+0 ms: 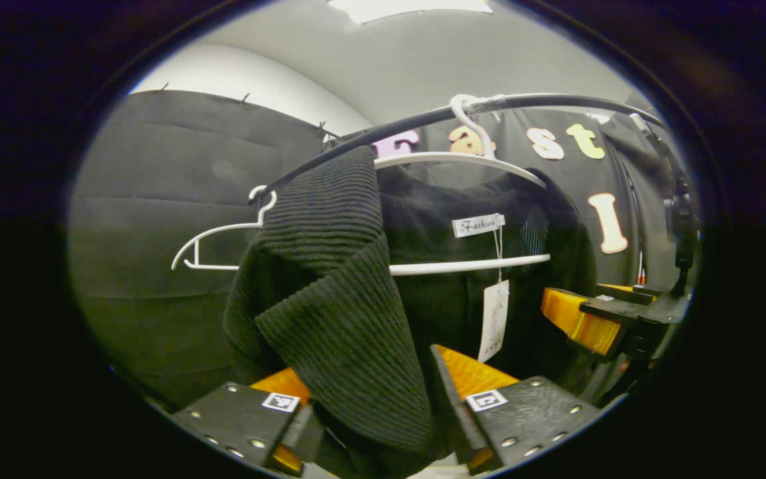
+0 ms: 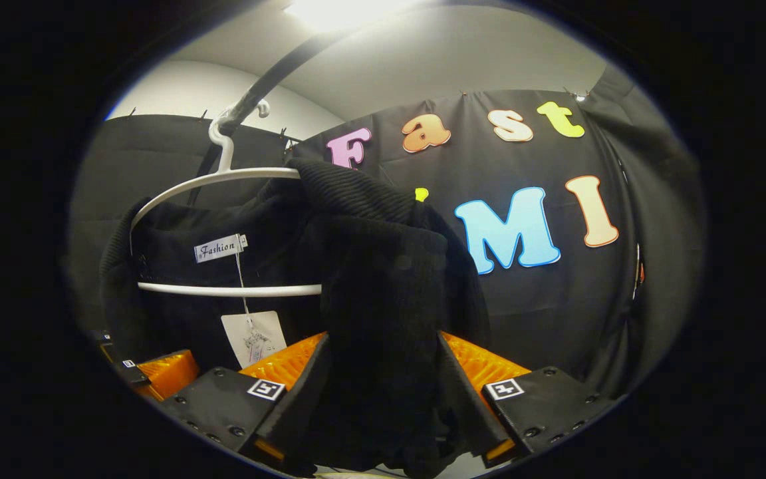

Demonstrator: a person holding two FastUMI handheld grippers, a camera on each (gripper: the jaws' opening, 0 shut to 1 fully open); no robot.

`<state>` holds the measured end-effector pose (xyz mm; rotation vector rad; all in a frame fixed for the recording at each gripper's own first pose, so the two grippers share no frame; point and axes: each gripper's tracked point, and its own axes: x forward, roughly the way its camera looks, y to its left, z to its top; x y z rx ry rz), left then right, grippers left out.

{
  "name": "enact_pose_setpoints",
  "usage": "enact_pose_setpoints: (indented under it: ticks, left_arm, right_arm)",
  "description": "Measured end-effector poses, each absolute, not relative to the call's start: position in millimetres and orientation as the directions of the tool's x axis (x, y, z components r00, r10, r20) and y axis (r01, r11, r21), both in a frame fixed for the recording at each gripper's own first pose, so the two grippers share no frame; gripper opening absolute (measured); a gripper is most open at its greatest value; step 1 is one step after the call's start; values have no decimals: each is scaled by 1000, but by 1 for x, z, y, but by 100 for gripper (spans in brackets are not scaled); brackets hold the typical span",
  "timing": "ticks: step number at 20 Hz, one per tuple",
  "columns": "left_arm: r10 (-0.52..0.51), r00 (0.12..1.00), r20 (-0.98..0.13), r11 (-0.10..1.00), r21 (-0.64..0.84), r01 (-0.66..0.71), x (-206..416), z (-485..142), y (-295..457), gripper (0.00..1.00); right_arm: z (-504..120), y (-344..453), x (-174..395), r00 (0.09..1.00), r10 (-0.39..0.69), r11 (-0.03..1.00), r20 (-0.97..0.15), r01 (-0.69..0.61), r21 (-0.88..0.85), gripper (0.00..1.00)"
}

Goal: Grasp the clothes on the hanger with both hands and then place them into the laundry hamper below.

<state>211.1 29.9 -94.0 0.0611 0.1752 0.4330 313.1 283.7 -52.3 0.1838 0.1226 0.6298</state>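
Observation:
A black ribbed sweater [image 1: 343,299] hangs on a white hanger [image 1: 463,158] hooked over a black rail [image 1: 556,100]. In the left gripper view my left gripper [image 1: 376,392] is shut on the sweater's near shoulder, and the knit fills the gap between its fingers. The right gripper [image 1: 582,319] shows beyond it at the garment's far side. In the right gripper view my right gripper [image 2: 383,386] is shut on the other shoulder of the sweater [image 2: 383,279], bunched up over the end of the hanger [image 2: 223,178]. A white paper tag [image 2: 253,336] dangles from the collar.
A second, bare white hanger [image 1: 223,246] hangs on the rail to the left in the left gripper view. The rail [image 2: 270,73] runs overhead in the right gripper view. Black cloth walls stand close behind the garment.

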Motion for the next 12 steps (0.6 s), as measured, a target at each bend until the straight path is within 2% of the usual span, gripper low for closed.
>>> enact_pose_setpoints:
  ticks: [1, 2, 5, 6, 7, 8, 10, 12]
  left_arm:
    - [419, 894, -160, 908, 97, -408, 210, -96, 29, 64]
    - [416, 895, -161, 909, 98, -405, 210, -95, 29, 65]
    - [405, 900, -159, 913, 108, -392, 208, -93, 29, 64]
    - [387, 909, -157, 921, 99, -376, 210, -92, 30, 54]
    - [389, 908, -158, 921, 93, -378, 205, -92, 32, 44]
    - [376, 913, -156, 926, 85, -367, 203, -91, 31, 34]
    - [420, 898, -129, 906, 111, -408, 193, -80, 43, 17]
    - [398, 909, -122, 916, 100, -387, 196, -79, 38, 2]
  right_arm:
    - [-52, 284, 313, 800, 598, 791, -57, -577, 205, 82]
    - [-53, 284, 314, 803, 593, 796, -60, -572, 198, 79]
    - [-51, 278, 321, 823, 565, 816, -58, -546, 189, 17]
    - [-51, 278, 319, 820, 569, 814, -59, -551, 185, 12]
    - [-47, 276, 319, 821, 568, 813, -57, -550, 191, 13]
    - [-52, 280, 319, 810, 583, 804, -60, -565, 187, 5]
    - [-48, 271, 319, 819, 572, 814, -50, -559, 155, 3]
    - [-44, 265, 322, 834, 550, 830, -32, -542, 133, 2]
